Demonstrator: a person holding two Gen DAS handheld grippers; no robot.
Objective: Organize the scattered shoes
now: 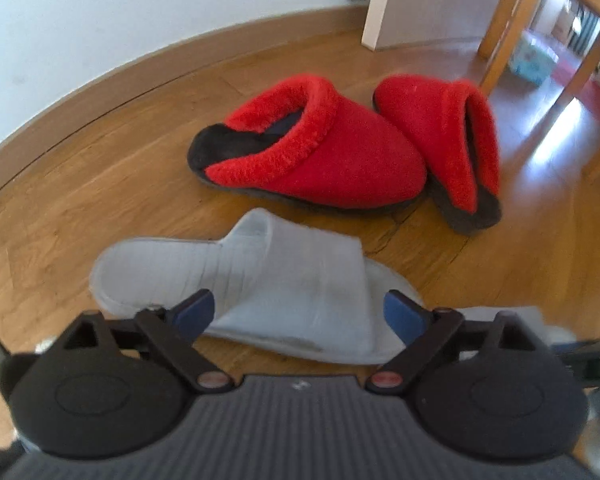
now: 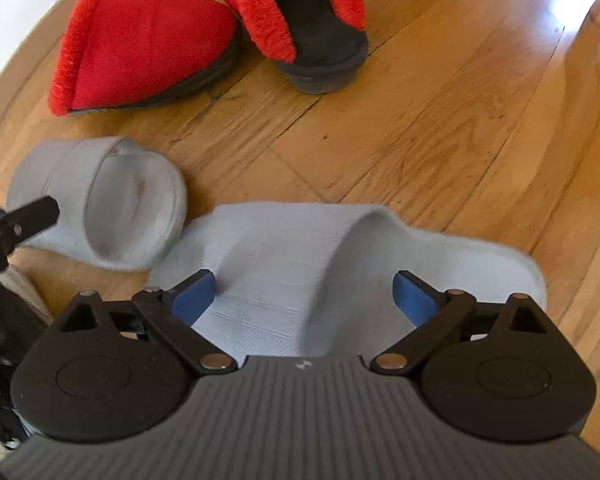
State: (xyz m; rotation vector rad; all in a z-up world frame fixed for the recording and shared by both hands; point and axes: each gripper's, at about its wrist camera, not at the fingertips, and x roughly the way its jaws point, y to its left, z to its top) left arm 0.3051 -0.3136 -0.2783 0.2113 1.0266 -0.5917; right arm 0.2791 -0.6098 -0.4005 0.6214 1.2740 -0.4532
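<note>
Slippers lie on a wooden floor [image 1: 100,184]: two flat, pale, quilted ones [image 1: 260,272] [image 2: 340,248], two plush red ones [image 1: 324,152] [image 1: 452,136]. Both grippers [image 1: 298,312] [image 2: 304,292] hover, jaws spread wide, gripping nothing.

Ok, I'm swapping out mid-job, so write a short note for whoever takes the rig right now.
Left tool: open, fingers either side of one grey slipper, not gripping.
Right tool: open, straddling the other grey slipper.
The two grey slippers lie at an angle, ends close together. The two red slippers sit further out on the wood floor, toes together, pointing different ways.
Done: nothing visibly paired.
Left: align both pairs side by side.
</note>
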